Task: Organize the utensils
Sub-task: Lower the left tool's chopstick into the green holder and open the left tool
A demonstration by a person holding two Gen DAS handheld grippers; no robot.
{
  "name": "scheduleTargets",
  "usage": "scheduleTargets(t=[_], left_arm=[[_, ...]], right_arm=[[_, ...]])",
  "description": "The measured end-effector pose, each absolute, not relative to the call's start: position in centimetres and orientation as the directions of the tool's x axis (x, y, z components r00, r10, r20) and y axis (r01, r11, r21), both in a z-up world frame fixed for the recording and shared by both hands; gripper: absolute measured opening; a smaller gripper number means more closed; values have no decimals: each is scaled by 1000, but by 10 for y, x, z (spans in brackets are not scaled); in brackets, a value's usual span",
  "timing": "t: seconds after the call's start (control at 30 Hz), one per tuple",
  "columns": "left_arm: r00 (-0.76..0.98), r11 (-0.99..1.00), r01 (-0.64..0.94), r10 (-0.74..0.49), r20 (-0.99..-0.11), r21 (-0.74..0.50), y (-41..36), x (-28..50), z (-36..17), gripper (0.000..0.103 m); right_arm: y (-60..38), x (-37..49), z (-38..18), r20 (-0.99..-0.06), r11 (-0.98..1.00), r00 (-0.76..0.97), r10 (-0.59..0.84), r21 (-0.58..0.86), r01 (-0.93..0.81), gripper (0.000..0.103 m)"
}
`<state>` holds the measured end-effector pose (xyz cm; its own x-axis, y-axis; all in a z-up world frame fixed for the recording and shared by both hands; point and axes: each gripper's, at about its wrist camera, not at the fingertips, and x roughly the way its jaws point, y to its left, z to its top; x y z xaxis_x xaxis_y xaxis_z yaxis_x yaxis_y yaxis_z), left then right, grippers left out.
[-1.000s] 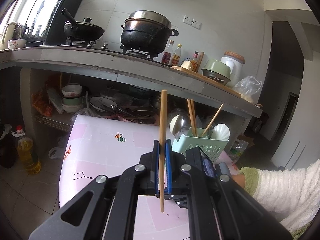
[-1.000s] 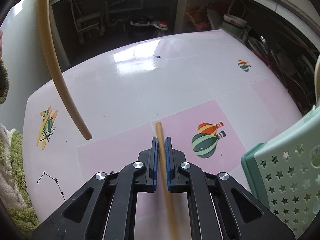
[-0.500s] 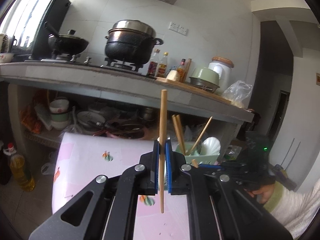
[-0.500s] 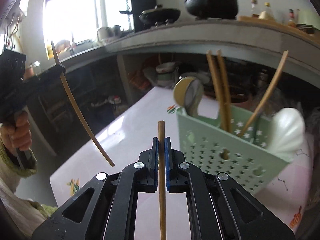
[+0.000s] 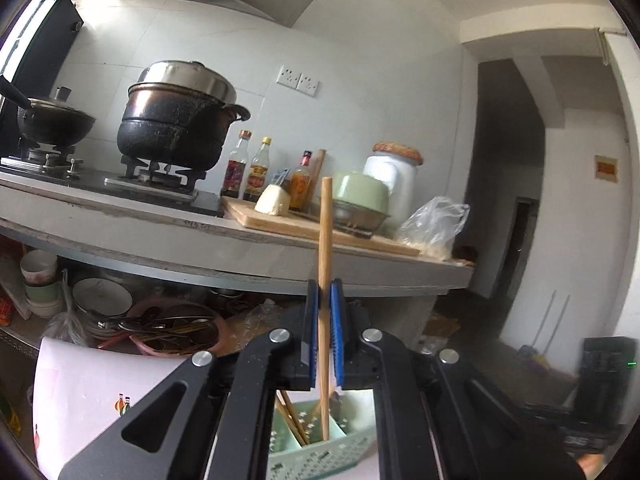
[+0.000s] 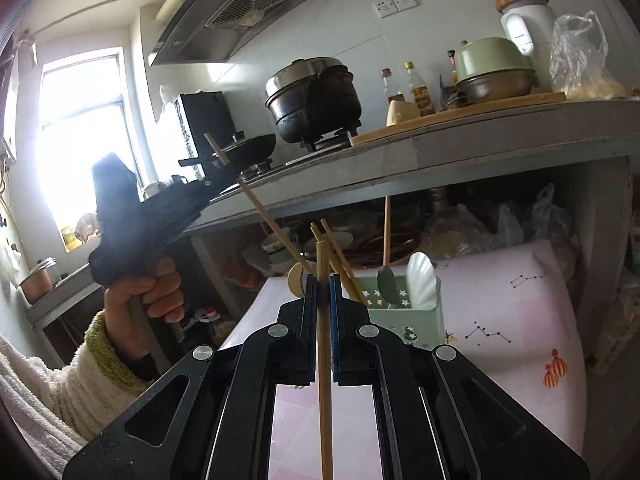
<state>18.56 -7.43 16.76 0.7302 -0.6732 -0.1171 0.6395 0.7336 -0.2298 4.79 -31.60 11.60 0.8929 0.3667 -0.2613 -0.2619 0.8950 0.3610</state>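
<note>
My left gripper [image 5: 324, 304] is shut on an upright wooden chopstick [image 5: 323, 240]. Its lower end hangs over the mint-green utensil basket [image 5: 316, 452], seen between the gripper's arms. In the right wrist view a hand holds that left gripper [image 6: 218, 154] up at the left, and its chopstick [image 6: 272, 224] slants down to the basket's left rim. My right gripper [image 6: 324, 292] is shut on a second chopstick [image 6: 325, 380], a little in front of the basket [image 6: 404, 314]. The basket holds several chopsticks, a white spoon [image 6: 420, 280] and a green spoon [image 6: 386, 280].
The basket stands on a table with a pink and white cloth [image 6: 504, 320]. Behind it runs a grey counter [image 5: 240, 256] with a black pot [image 5: 176, 128], sauce bottles, a cutting board [image 5: 304, 228] and a green bowl. The shelf under it holds bowls and plates [image 5: 100, 300].
Both grippers have risen. The left one moved over the basket with its chopstick. The right one rolled and tilted up from facing the tabletop to facing the basket and counter.
</note>
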Motion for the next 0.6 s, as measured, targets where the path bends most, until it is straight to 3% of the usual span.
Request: scheduleTargets(t=[0.6], left_arm=[[719,762,556,-642,-268,-332,-118,231,85,6]], right_arm=[[-325,45,110,-269,895,897,351,376,-238,4]])
